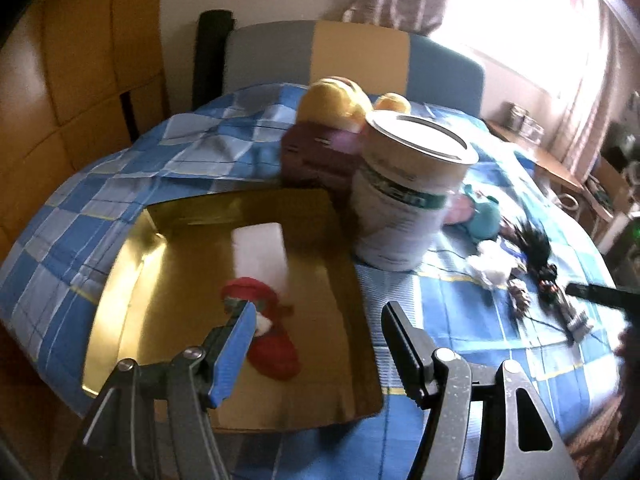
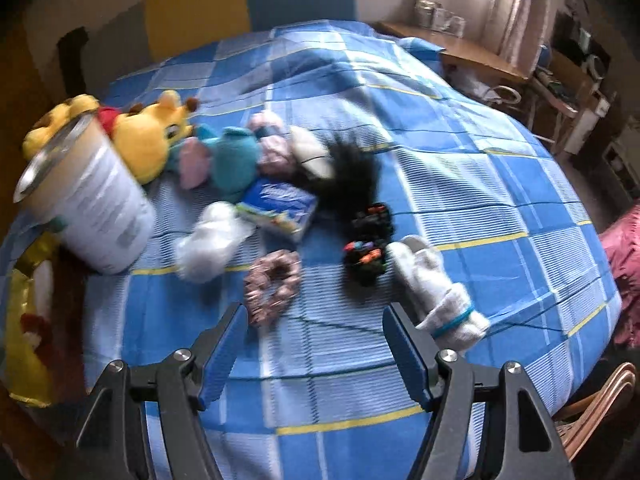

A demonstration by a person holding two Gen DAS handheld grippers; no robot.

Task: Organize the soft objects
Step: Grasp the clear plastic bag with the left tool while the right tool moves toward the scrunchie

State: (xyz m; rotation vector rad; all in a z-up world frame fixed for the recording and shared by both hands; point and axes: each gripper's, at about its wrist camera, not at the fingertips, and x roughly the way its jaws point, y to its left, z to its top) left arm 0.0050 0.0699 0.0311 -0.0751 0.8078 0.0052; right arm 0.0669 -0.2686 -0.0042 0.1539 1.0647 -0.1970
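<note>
While the left wrist view is blurred, its left hand-held gripper stands open and empty above a gold tray on the blue checked bed; a red soft toy lies in the tray, and a white can stands just beside it.

From the right wrist view, the right hand-held gripper is open, nothing between its jaws, over the bed near a pink scrunchie, a grey sock, a black scrunchie and a yellow plush.

Red plush in the gold tray; yellow giraffe, teal plush, scrunchies, rolled sock loose on the bed.
</note>
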